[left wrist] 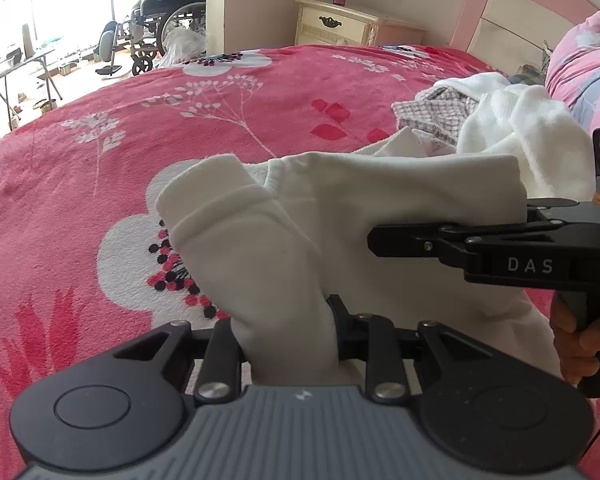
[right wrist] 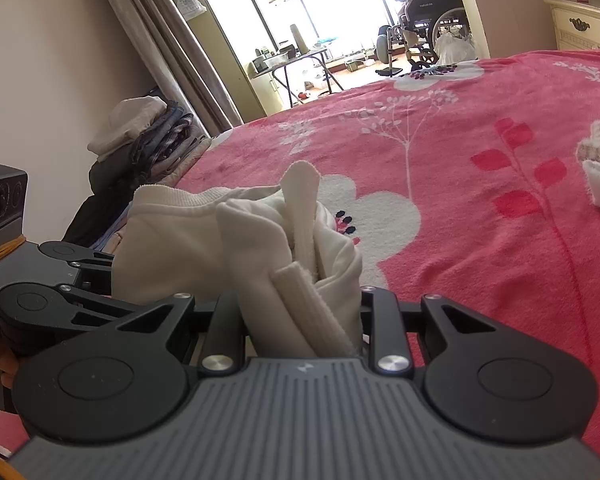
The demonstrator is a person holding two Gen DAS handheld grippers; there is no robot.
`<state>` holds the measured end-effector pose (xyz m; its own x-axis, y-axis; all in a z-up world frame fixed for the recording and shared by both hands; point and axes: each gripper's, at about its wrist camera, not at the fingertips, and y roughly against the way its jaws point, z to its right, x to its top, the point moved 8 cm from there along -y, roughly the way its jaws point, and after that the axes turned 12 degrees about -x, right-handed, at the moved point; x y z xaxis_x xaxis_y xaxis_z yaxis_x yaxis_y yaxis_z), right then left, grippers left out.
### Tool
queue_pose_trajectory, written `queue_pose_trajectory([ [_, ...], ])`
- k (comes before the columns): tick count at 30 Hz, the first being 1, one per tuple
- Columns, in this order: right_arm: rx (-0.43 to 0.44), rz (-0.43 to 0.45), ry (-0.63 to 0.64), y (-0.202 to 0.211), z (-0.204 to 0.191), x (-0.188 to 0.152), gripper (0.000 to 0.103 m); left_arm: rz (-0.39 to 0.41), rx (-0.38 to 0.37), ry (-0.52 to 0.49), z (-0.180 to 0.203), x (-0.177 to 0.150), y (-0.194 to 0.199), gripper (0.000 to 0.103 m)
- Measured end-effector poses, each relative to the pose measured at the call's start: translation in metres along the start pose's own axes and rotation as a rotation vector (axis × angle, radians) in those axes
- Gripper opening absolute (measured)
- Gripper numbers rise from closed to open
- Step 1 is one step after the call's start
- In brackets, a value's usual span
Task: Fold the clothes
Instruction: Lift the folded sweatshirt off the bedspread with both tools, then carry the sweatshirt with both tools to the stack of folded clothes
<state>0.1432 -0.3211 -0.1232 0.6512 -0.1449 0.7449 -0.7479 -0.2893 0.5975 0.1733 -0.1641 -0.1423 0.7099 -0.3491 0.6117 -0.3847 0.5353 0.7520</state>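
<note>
Left wrist view: the left gripper (left wrist: 288,344) has its fingers clamped on a cream garment (left wrist: 300,216) lifted above the pink bedspread (left wrist: 100,184); the right gripper (right wrist: 300,320) pinches its bunched ribbed edge.

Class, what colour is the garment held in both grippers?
Cream-white garment, plain, no pattern; clearest in the left wrist view.

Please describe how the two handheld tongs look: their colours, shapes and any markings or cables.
Both tongs are matte black metal linkages with silver pivot screws, mounted on a grey ribbed body between two round black housings. The right tongs carry the white letters DAS on the side and a dark pistol-style handle. A thin cable runs at the left view's lower right edge. The left tongs look the same. No sleeve is visible.
</note>
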Motion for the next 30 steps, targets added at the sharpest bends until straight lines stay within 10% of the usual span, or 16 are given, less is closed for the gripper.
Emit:
queue_pose_trajectory([
  [14, -0.035, 0.123, 0.079, 0.029, -0.018, 0.028, 0.021, 0.148, -0.058, 0.031, -0.001, 0.017, 0.055, 0.021],
  [21, 0.048, 0.297, 0.114, 0.078, -0.065, 0.075, 0.021, 0.348, -0.069, -0.041, -0.012, 0.037, 0.16, 0.019],
  [30, 0.317, 0.456, 0.261, 0.115, -0.205, 0.165, 0.021, 0.612, 0.111, -0.112, -0.057, 0.05, 0.341, 0.018],
])
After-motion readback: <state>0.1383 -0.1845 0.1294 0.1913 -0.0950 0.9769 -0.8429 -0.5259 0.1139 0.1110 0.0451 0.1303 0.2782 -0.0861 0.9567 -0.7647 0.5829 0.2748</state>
